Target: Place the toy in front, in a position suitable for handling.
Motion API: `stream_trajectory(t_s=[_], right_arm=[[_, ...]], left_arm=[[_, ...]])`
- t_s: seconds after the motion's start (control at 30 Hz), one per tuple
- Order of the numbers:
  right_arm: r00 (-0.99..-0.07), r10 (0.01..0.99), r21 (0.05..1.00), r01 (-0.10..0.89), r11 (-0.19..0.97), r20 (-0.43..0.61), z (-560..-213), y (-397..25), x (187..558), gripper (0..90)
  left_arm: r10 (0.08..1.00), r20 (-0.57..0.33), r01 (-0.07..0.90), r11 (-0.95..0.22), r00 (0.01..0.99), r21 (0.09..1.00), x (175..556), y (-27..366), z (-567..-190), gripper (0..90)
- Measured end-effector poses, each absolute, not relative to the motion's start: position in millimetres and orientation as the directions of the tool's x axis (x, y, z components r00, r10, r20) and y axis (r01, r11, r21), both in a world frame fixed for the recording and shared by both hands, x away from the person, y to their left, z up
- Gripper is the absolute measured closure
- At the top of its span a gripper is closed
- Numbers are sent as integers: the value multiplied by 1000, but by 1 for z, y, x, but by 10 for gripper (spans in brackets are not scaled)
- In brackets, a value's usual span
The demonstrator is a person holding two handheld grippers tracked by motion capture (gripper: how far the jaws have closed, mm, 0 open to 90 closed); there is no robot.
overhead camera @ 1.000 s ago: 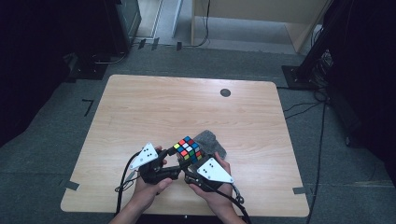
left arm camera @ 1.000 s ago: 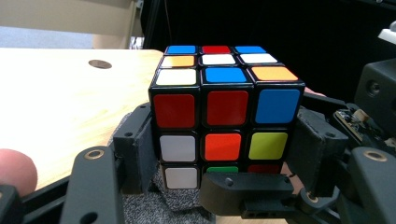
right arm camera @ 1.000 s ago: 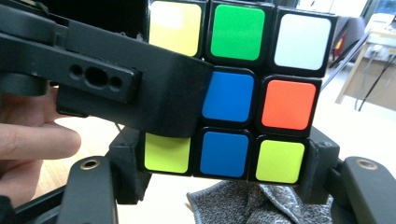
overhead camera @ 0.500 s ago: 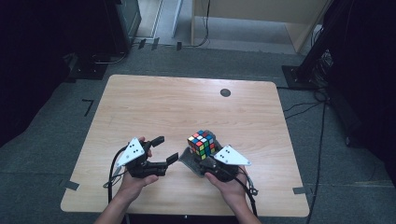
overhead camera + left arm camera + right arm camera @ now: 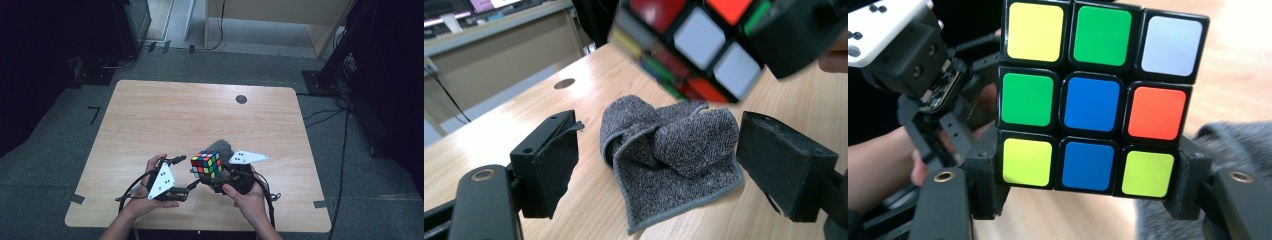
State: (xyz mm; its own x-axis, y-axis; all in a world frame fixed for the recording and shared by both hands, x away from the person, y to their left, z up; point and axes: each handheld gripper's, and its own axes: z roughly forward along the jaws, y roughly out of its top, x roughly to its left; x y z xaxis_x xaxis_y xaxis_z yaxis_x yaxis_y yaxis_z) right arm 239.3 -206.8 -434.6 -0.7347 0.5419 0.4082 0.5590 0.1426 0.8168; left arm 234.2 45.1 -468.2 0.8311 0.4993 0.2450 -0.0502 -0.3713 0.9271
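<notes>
A scrambled Rubik's cube [image 5: 206, 164] is held above the wooden table [image 5: 175, 115] near its front edge, with my right gripper [image 5: 220, 179] shut on it. In the right gripper view the cube [image 5: 1093, 95] sits between the two jaws, its blue-centred face toward the camera. My left gripper [image 5: 186, 174] stands open just left of the cube, jaws pointing at it. A crumpled grey cloth [image 5: 221, 148] lies on the table behind the cube. In the left gripper view the cloth [image 5: 669, 160] lies beyond the open jaws, and the cube [image 5: 694, 40] hangs above it.
A small dark round hole [image 5: 241, 99] marks the table's far side. Black cables trail from both grippers over the front edge. Dark stands and furniture ring the table on the floor. The left gripper [image 5: 923, 65] sits close beside the cube in the right gripper view.
The left gripper let go of the cube and drew back to the left, then came back close to it, open. The right gripper kept the cube and brought it slightly nearer.
</notes>
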Motion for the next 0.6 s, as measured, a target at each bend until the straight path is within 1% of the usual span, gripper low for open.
stream_trajectory(t_s=[0.03,0.13,0.27,0.33,0.43,0.5,0.6], right_arm=[[-729,537,803,577,148,424,-436,-205,240,341],[-723,513,777,609,159,462,-440,-203,242,341],[-718,478,741,645,186,506,-443,-200,244,340],[-713,461,723,662,197,528,-444,-198,245,340],[-685,422,675,710,202,594,-448,-198,249,340],[-664,414,644,735,210,622,-451,-198,252,339],[-653,403,634,746,201,641,-454,-201,254,328]], left_arm=[[497,274,-78,-379,823,922,233,45,-469,178],[483,319,-119,-399,816,909,231,43,-471,178],[464,352,-156,-410,813,899,228,41,-472,189],[448,380,-181,-425,809,887,225,38,-474,216],[421,396,-200,-437,816,877,222,36,-475,287],[410,408,-208,-450,816,868,221,35,-477,300],[412,415,-213,-453,811,866,221,34,-477,318]])
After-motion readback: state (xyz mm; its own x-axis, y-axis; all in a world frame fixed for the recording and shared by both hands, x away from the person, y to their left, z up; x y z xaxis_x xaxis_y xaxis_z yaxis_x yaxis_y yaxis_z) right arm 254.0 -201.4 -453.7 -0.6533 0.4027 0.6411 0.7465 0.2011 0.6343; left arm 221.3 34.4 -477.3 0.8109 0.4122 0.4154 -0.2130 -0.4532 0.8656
